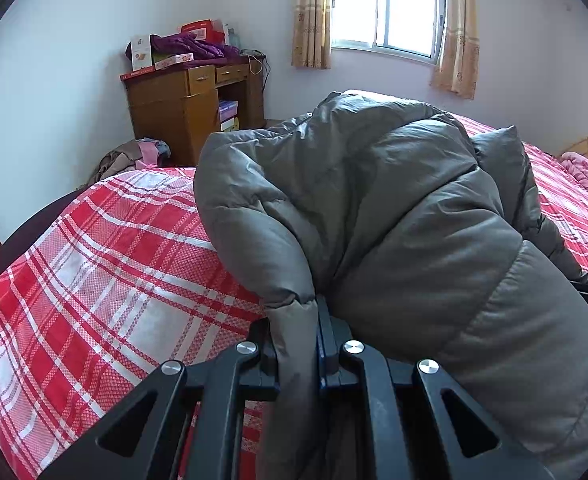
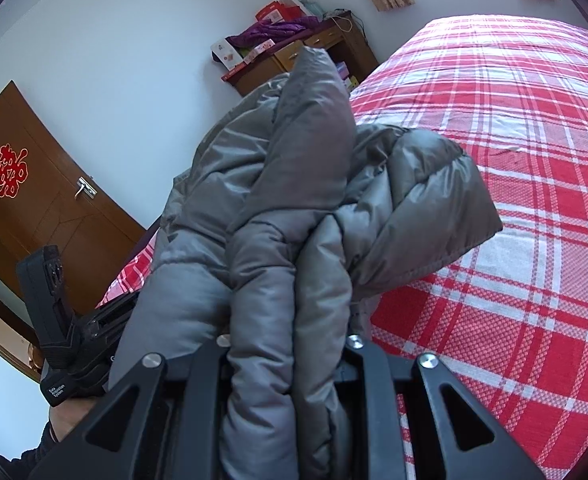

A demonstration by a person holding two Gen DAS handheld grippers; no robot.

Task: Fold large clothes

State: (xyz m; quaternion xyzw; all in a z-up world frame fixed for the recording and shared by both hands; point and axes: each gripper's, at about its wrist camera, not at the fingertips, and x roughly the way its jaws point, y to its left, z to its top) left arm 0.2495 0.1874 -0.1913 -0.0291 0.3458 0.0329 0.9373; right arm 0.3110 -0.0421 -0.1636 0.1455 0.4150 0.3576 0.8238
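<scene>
A grey puffer jacket [image 1: 394, 208] hangs bunched above a bed with a red and white plaid cover [image 1: 93, 264]. My left gripper [image 1: 296, 332] is shut on a narrow fold of the jacket at the bottom of the left wrist view. In the right wrist view the same jacket [image 2: 294, 200] rises in thick folds, and my right gripper [image 2: 285, 344] is shut on a thick bundle of it. The fingertips of both grippers are mostly hidden by fabric. The left gripper's body and the hand holding it [image 2: 65, 340] show at the lower left of the right wrist view.
A wooden desk [image 1: 189, 108] piled with boxes and purple cloth stands against the far wall, with clothes heaped on the floor beside it. A curtained window [image 1: 386, 8] is behind. A brown door [image 2: 33, 200] is at the left. The plaid cover [image 2: 514, 200] stretches right of the jacket.
</scene>
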